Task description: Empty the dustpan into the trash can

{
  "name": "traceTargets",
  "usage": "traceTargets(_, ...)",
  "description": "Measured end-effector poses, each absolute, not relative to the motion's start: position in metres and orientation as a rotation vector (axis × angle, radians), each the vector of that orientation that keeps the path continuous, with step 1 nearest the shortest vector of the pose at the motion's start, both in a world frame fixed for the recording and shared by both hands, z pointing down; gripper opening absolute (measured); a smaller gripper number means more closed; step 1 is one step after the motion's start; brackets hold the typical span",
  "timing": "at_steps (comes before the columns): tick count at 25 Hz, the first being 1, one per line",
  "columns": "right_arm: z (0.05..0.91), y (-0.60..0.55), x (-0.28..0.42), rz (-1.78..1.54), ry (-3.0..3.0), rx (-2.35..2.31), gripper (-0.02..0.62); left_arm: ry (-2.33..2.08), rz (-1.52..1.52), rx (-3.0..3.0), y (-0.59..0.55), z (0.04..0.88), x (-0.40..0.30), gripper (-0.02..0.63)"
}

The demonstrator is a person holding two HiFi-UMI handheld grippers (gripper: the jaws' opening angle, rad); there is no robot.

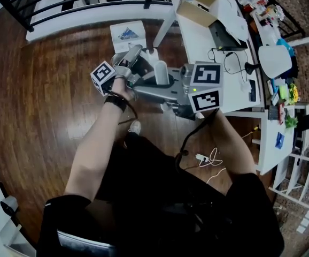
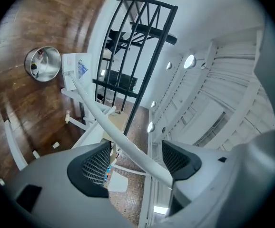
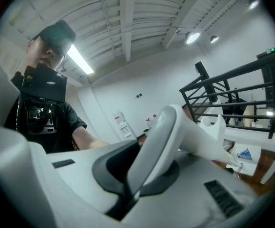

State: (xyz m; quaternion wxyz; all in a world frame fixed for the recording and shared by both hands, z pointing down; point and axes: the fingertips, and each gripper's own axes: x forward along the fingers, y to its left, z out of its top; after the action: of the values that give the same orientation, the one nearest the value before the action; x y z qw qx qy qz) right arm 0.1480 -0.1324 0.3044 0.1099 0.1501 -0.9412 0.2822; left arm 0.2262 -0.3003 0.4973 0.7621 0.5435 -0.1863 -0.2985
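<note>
A white dustpan point(image 1: 161, 70) hangs between my two grippers in the head view. My right gripper point(image 3: 137, 175) is shut on the dustpan's curved white handle point(image 3: 159, 137), and the pan point(image 3: 213, 134) sticks out beyond the jaws. In the head view the right gripper point(image 1: 153, 87) reaches left from its marker cubes. A round silver trash can point(image 2: 43, 64) stands open-topped on the wooden floor at the left of the left gripper view. My left gripper point(image 2: 136, 159) is open and holds nothing; a slanted white table leg point(image 2: 123, 137) shows farther off through the gap. The left gripper point(image 1: 134, 51) sits left of the dustpan.
A white box with a blue logo point(image 1: 129, 35) lies on the floor by the black railing point(image 1: 63, 4). A cluttered white desk point(image 1: 197, 36) stands at the right. A power strip with cables point(image 1: 202, 158) lies on the floor near the person's legs.
</note>
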Motion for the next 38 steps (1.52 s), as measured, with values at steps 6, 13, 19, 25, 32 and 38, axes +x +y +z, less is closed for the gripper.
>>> traceTargets(6,0.305,-0.122,0.179,0.807,-2.766,0.437,0.009,-0.374,-0.645,1.134,-0.299,0.500,0.264,0.276)
traceTargets(13,0.320,-0.106,0.172,0.746,-2.631,0.349,0.008,-0.320,-0.600,1.033,-0.292,0.512,0.274,0.198)
traceTargets(19,0.330,-0.096,0.144,0.734,-2.520,0.269,0.008,-0.281,-0.577,0.972,-0.284,0.520,0.258,0.186)
traceTargets(25,0.344,-0.088,0.130,0.726,-2.407,0.200,0.008,-0.267,-0.569,0.905,-0.276,0.533,0.244,0.169)
traceTargets(32,0.357,-0.068,0.122,0.744,-2.247,0.037,0.009,-0.262,-0.589,0.812,-0.254,0.549,0.237,0.156)
traceTargets(38,0.367,-0.061,0.119,0.749,-2.162,-0.024,0.008,-0.259,-0.609,0.778,-0.247,0.559,0.229,0.155)
